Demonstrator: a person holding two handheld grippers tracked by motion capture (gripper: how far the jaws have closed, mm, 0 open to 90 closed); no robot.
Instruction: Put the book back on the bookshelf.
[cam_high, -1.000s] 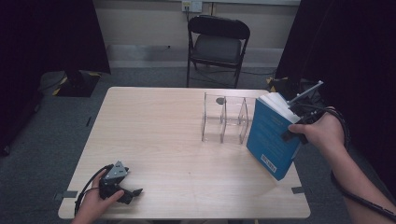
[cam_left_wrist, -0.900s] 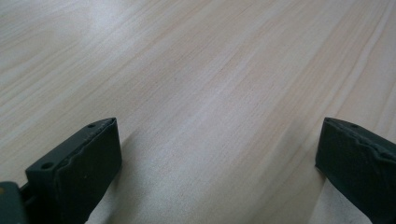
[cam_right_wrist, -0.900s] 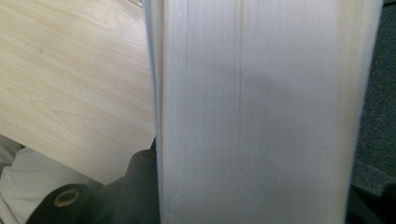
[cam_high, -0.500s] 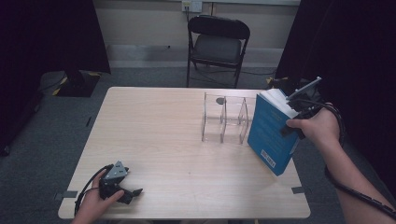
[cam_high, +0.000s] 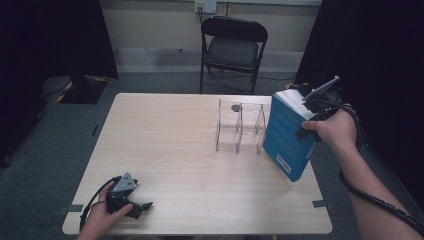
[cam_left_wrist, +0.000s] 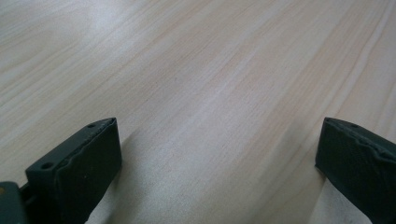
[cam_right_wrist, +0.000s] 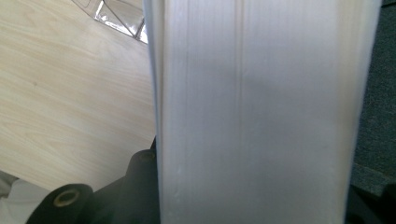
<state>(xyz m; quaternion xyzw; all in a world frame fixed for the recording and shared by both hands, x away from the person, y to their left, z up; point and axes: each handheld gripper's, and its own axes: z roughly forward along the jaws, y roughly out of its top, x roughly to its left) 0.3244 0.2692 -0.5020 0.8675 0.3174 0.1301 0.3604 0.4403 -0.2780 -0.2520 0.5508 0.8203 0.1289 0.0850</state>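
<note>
A thick blue book (cam_high: 286, 137) hangs tilted over the table's right edge, its white page block (cam_right_wrist: 261, 112) close before the right gripper view's camera. My right gripper (cam_high: 309, 111) is shut on the book near its top, jaws on either cover. Just left of the book stands a clear plastic file rack (cam_high: 240, 127) with upright dividers, empty. My left gripper (cam_high: 141, 207) rests on the table (cam_high: 175, 145) at the front left corner, jaws wide apart with bare wood between the pads (cam_left_wrist: 88, 158).
A black folding chair (cam_high: 232, 45) stands beyond the table's far edge. Dark curtains hang at both sides. Grey carpet surrounds the table. A small round dark object (cam_high: 236, 107) lies behind the rack.
The book and my right gripper have shifted slightly toward the far side and tilted a little. The left gripper has stayed put.
</note>
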